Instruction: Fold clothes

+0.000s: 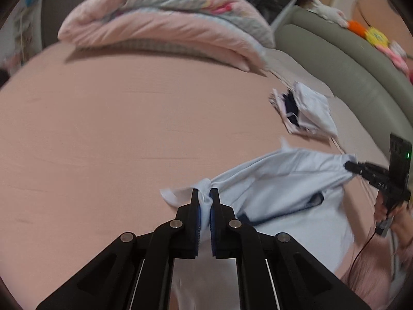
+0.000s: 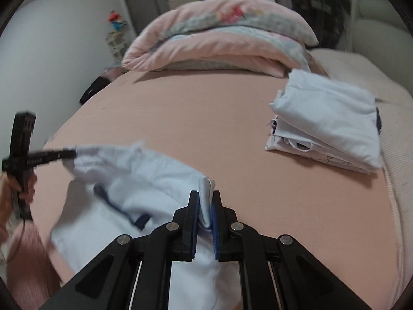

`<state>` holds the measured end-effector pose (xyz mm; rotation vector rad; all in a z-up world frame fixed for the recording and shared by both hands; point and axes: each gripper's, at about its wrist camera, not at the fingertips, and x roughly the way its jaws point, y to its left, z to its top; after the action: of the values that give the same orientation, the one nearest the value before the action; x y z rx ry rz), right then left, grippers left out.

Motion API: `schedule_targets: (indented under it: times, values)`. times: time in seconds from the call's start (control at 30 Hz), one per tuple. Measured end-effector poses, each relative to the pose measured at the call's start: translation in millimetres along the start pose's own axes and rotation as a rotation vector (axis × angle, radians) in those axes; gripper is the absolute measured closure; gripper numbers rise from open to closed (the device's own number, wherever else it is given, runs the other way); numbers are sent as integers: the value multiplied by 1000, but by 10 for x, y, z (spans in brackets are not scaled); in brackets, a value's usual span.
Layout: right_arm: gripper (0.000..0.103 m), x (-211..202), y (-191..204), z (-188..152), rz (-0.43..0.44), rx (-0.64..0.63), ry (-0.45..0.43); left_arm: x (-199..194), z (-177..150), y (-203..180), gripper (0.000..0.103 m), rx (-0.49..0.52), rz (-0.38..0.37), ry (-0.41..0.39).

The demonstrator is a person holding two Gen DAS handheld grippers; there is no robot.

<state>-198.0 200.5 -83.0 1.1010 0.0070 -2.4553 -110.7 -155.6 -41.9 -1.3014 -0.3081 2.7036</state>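
Observation:
A pale blue garment (image 1: 278,180) with dark blue trim hangs between both grippers above the pink bed. My left gripper (image 1: 205,193) is shut on one bunched edge of it, cloth squeezed between the blue pads. My right gripper (image 2: 205,193) is shut on the other edge of the garment (image 2: 144,170). In the left wrist view the right gripper (image 1: 348,165) shows at the far right, pinching the cloth. The right wrist view shows the left gripper (image 2: 73,153) at the far left doing the same, a hand (image 2: 23,186) around its handle.
A stack of folded pale clothes (image 2: 327,126) lies on the right side of the bed, also seen as the folded stack (image 1: 307,111). A rolled pink quilt (image 1: 160,23) sits at the far end. The pink sheet (image 1: 103,142) spreads to the left; a grey-green headboard (image 1: 335,49) runs along the right.

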Motion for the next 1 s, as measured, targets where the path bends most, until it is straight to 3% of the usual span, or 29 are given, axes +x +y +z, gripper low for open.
schedule_targets:
  times: [0.13,0.27,0.37,0.43,0.5,0.57,0.63,0.77,0.83,1.0]
  values:
    - [96,-319,88,-324,26,-88,-15,-78,-170,-196,99,53,9,16]
    - [96,-394,167,-670,40,-103,37,-148,-530,-205,99,90,40,88]
    - [96,-305,156,-902,74,-108,136,-91,-751,-136,99,97,63,179]
    - [94,-197,127,-1018,72,-104,222,-42,-879,-97,99,107,119,230]
    - [89,-152,91,-1065,71,-96,274,-9,-985,-75,98,106,90,291]
    - [87,-215,25,-1035,58,-73,270,-27,-1077,-66,98,99,48,329]
    - [75,-341,-73,-962,11,-33,228,-109,-1122,-76,98,122,49,314]
    - [72,-598,-223,-800,-44,66,136,-290,-1040,41,98,60,34,227]
    - [63,-641,-158,-751,-38,60,122,-307,-965,124,96,10,10,192]
    - [56,-548,-21,-716,-95,75,144,-125,-877,50,86,66,94,209]
